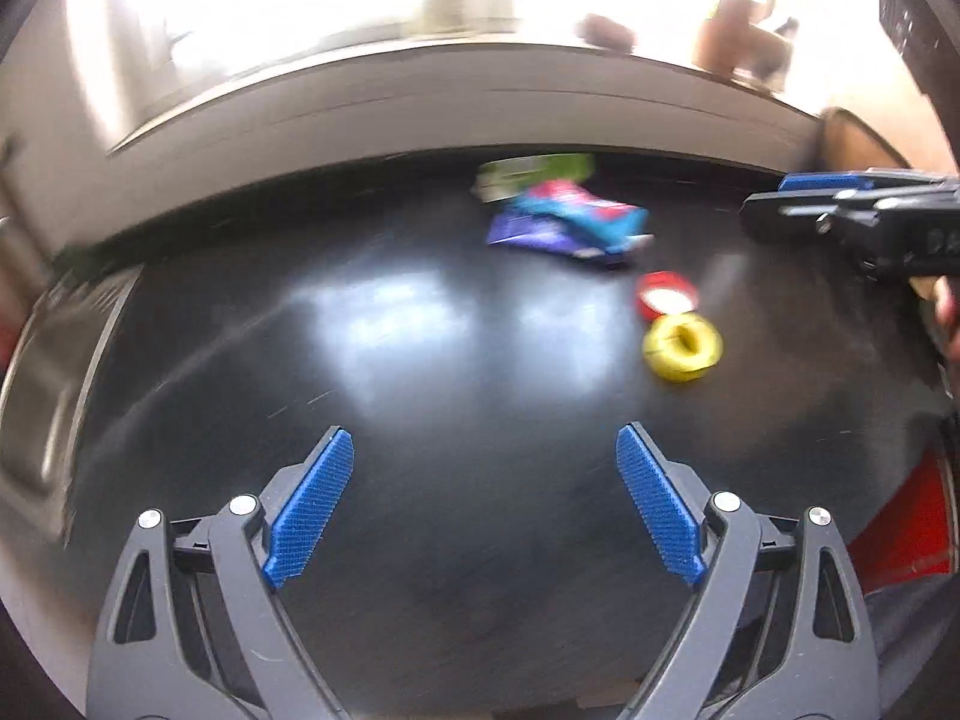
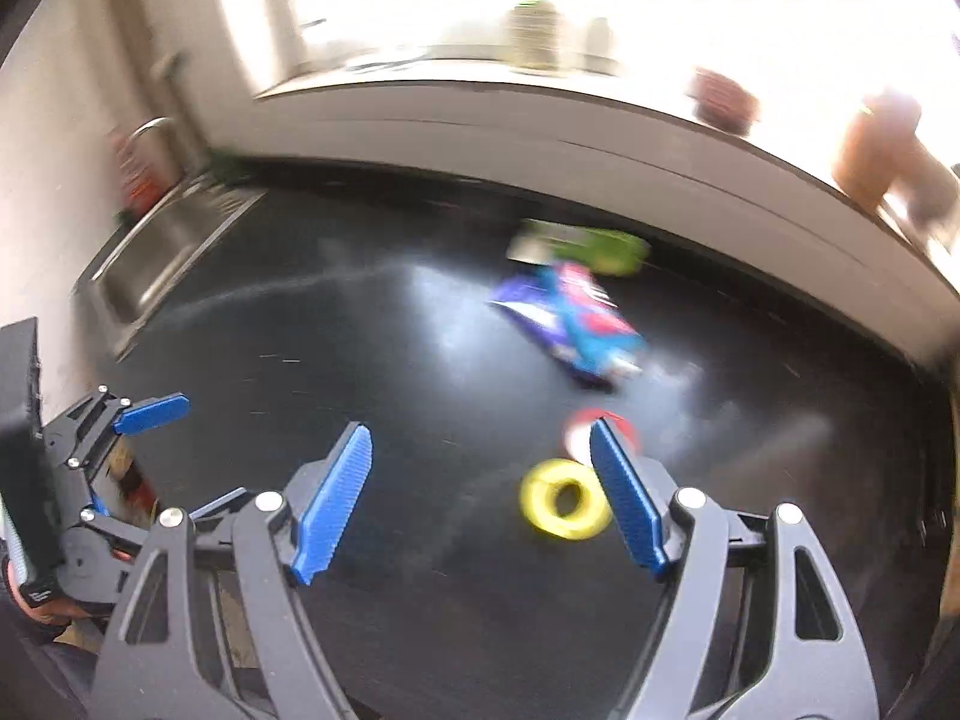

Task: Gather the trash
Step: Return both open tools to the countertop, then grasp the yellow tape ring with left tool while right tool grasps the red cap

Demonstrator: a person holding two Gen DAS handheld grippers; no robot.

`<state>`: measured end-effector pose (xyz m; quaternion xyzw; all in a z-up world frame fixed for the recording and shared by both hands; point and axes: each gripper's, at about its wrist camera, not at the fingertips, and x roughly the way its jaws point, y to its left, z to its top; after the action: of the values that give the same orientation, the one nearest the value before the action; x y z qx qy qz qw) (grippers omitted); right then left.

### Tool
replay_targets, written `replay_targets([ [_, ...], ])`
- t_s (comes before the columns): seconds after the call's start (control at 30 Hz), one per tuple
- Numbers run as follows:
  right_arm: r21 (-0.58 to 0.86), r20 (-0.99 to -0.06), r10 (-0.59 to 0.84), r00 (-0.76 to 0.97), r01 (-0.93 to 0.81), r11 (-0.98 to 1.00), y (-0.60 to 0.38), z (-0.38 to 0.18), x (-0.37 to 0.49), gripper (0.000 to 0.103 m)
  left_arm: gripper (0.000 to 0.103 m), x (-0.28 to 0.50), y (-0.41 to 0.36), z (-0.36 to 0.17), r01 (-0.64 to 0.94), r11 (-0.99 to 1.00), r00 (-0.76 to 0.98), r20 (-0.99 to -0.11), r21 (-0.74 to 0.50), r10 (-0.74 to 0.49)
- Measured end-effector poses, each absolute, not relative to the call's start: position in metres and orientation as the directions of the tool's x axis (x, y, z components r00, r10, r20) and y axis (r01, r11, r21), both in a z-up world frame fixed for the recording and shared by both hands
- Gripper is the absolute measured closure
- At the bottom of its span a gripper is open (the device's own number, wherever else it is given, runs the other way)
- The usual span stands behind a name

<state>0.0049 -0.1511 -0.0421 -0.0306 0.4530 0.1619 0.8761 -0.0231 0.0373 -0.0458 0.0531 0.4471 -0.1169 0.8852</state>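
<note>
A steel sink (image 2: pixel 157 264) sits at the left end of a glossy black countertop (image 1: pixel 420 330), below a bright, blurred window ledge (image 2: pixel 480 84).

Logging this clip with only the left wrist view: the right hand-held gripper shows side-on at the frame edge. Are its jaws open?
Observer: Yes. The right wrist view shows the right hand-held gripper open, with nothing between its pads.
Operator: What lies ahead of it?
Observer: The yellow ring lies on the black counter, just inside its right finger in that view. That finger covers part of the red lid.
</note>
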Motion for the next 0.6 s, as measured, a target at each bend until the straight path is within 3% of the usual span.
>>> replay_targets([
  [0.23, 0.101, -0.821, 0.22, 0.527, -0.246, 0.964, -0.215, -0.06, -0.002, 0.03, 0.016, -0.017, -0.022, -0.053, 0.356, 0.935, 0.532, -0.82, -0.009, -0.21],
  [0.6, 0.11, -0.852, 0.241, 0.464, -0.291, 0.95, -0.248, -0.092, 0.036, 0.03, 0.014, 0.007, -0.093, -0.095, 0.418, 0.908, 0.502, -0.838, 0.018, -0.215],
])
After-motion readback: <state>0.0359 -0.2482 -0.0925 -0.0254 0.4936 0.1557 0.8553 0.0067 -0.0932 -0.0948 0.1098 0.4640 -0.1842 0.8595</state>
